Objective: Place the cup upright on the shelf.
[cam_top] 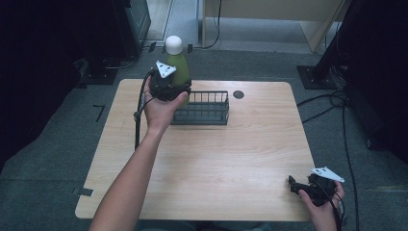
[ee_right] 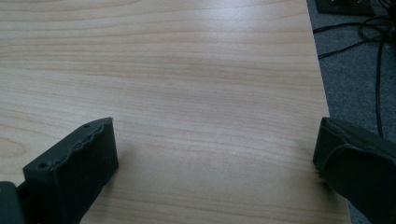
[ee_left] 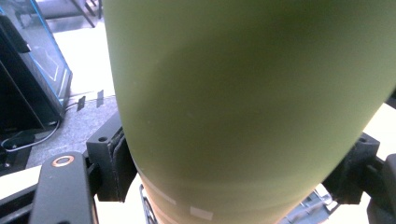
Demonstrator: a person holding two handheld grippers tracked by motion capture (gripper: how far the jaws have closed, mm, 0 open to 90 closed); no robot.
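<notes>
High view: my left tongs clamp the green bottle upright over the basket, ready to lower; right tongs idle wide on the desk.

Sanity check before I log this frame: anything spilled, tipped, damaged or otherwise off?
Nothing stands out. The left tool is shut on the green bottle, held upright with its white cap on, at the left end of the wire basket. The right tool is open at the table's near right corner. No spill or damage shows.
</notes>
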